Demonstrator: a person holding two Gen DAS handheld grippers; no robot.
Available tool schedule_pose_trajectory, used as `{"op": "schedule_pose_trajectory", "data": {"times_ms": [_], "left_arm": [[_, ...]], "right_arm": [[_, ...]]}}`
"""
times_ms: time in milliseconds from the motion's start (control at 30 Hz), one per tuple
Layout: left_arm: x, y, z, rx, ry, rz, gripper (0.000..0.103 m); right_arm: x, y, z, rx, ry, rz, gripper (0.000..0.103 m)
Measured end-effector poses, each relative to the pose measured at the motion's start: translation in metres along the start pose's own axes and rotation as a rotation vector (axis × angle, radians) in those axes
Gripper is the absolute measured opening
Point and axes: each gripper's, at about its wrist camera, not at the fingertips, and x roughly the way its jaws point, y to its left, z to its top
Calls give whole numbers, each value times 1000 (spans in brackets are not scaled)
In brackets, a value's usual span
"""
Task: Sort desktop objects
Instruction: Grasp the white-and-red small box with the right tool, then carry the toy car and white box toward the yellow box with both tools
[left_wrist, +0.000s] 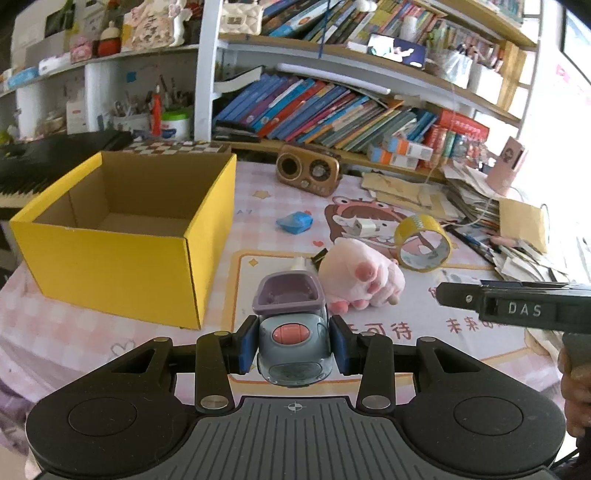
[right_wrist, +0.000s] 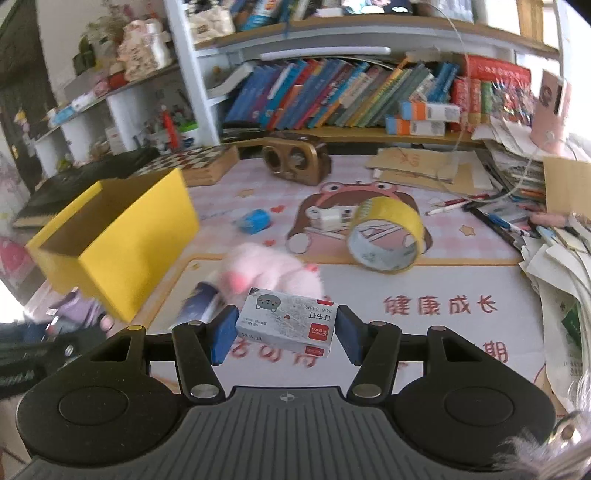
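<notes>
The left hand-held gripper (left_wrist: 293, 345) clamps a grey-blue toy car (left_wrist: 293, 341) (purple top) level above the desk (left_wrist: 461, 354). The right hand-held gripper (right_wrist: 283, 334) grips a staple box (right_wrist: 286, 323). Beyond lie a pink plush paw (left_wrist: 360, 275), tape roll (left_wrist: 423, 243), and far left, the yellow box (left_wrist: 122, 236).

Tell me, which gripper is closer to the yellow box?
Left. The left gripper, holding the toy car, sits just right of the yellow box. The right gripper, holding the staples box, is farther right, beyond the pink plush.
</notes>
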Motion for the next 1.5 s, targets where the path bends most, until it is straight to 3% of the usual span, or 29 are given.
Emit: {"op": "schedule_pose_trajectory", "data": {"times_ms": [600, 933, 1500], "left_arm": [[-45, 64, -33, 89, 31, -151, 39], [-61, 85, -43, 113, 58, -207, 39], [-77, 109, -55, 82, 61, -188, 39]], "right_arm": [[-33, 108, -58, 4, 44, -78, 55], [-50, 147, -88, 28, 55, -92, 55], [-52, 183, -99, -25, 86, -37, 55]]}}
